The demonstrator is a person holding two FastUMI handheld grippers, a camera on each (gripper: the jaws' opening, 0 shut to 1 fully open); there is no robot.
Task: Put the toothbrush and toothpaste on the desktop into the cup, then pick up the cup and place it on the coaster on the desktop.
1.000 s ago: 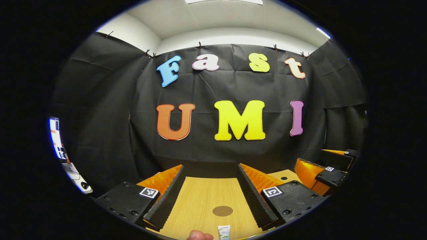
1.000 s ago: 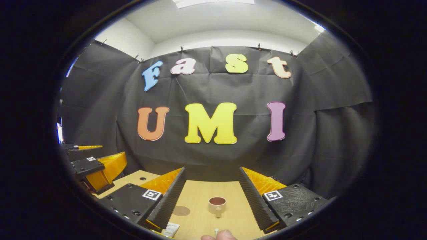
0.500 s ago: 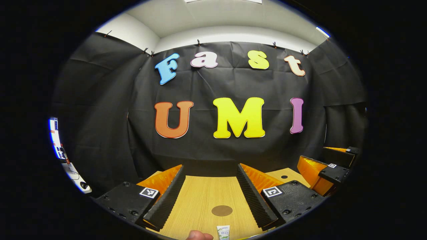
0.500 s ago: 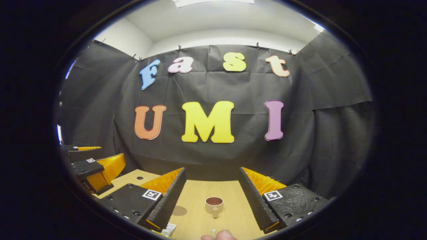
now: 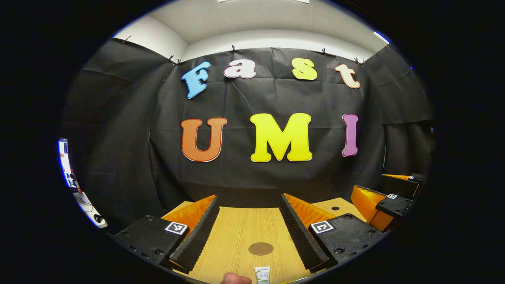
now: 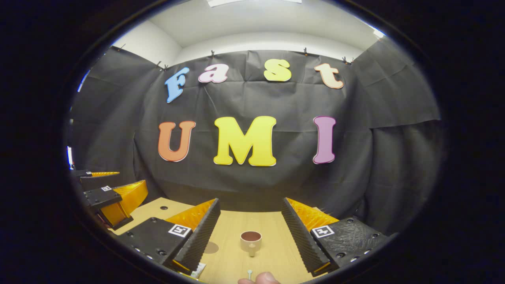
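In the left gripper view a round brown coaster (image 5: 260, 248) lies flat on the wooden desktop (image 5: 236, 236), and the white toothpaste tube (image 5: 262, 275) lies nearer, at the bottom edge. My left gripper (image 5: 248, 205) stands open above them, holding nothing. In the right gripper view a beige cup (image 6: 251, 240) with a dark inside stands upright between my fingers' lines. The tip of the toothbrush (image 6: 249, 272) shows in front of it. The coaster (image 6: 211, 247) and the toothpaste (image 6: 198, 269) sit to the left, partly hidden by a finger. My right gripper (image 6: 250, 206) is open and empty.
The other gripper (image 5: 388, 201) shows at the right of the left gripper view, and the left one (image 6: 112, 197) at the left of the right gripper view. A fingertip (image 5: 234, 279) pokes in at each view's bottom edge. A small hole (image 5: 335, 208) marks the desktop.
Both views have tilted slightly downward: the wall has slid up. In the right gripper view the cup has drifted left and more of the toothbrush tip shows.
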